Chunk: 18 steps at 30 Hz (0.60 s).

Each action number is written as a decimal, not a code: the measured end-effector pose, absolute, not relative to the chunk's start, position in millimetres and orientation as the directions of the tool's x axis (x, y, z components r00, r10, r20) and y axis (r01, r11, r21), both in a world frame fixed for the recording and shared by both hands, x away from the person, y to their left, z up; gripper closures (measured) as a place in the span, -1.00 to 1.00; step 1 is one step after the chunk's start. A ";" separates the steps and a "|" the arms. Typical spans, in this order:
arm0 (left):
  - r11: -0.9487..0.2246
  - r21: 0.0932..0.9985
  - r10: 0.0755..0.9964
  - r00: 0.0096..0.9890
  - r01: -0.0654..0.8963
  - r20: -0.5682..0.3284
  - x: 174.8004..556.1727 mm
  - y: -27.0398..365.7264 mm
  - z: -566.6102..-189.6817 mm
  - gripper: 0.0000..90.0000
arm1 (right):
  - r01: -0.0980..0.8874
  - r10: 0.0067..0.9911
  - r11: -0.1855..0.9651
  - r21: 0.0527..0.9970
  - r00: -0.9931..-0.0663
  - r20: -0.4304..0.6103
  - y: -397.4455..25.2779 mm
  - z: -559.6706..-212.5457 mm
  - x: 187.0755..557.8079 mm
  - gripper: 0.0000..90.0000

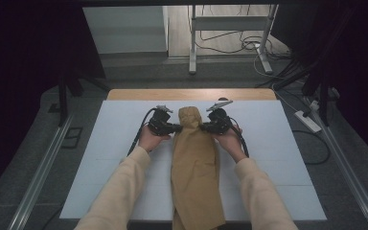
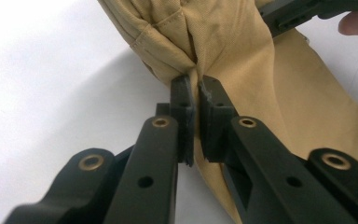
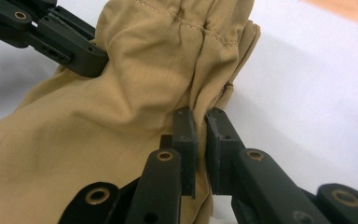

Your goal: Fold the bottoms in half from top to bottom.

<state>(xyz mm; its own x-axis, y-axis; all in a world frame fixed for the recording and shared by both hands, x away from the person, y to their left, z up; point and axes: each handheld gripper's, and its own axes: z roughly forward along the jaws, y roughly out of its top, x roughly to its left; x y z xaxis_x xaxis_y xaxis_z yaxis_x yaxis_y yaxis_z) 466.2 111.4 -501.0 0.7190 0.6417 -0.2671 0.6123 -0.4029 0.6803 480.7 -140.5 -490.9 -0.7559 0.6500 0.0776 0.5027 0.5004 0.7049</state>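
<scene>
In the high view, a tan cloth [image 1: 195,163] lies lengthwise down the middle of the white table [image 1: 124,143], and its near end hangs over the table edge by the person. The left gripper [image 1: 177,127] and the right gripper [image 1: 203,127] meet the cloth from both sides near its far end, where the cloth is bunched and narrow. In the left gripper view, the left gripper [image 2: 195,83] has its jaws almost closed, and a thin fold of the cloth [image 2: 261,84] is pinched between the tips; the right gripper's jaws touch the cloth at the top right. In the right gripper view, the right gripper [image 3: 200,114] also stands nearly closed on a gathered edge of the cloth [image 3: 121,121], with the left gripper at the top left against the other side. I judge that both holds are shallow, only at the tips, so the fold could slip out if the hands pull apart or lift too quickly. The hanging end adds weight, which may drag the cloth off one side and leave it crooked.
</scene>
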 end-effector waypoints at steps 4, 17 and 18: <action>-0.399 0.694 0.647 0.720 0.600 -0.250 471.2 113.5 -488.2 0.89 | 0.482 0.651 0.495 0.723 -0.757 0.059 -139.6 -480.3 483.7 0.85; -0.398 0.739 0.657 0.732 0.543 -0.183 482.2 115.9 -454.3 0.89 | 0.406 0.657 0.470 0.784 -0.754 -0.003 -139.5 -446.2 495.4 0.85; -0.402 0.737 0.657 0.732 0.544 -0.182 482.1 115.3 -455.2 0.89 | 0.411 0.658 0.472 0.780 -0.753 -0.002 -139.6 -447.4 495.1 0.85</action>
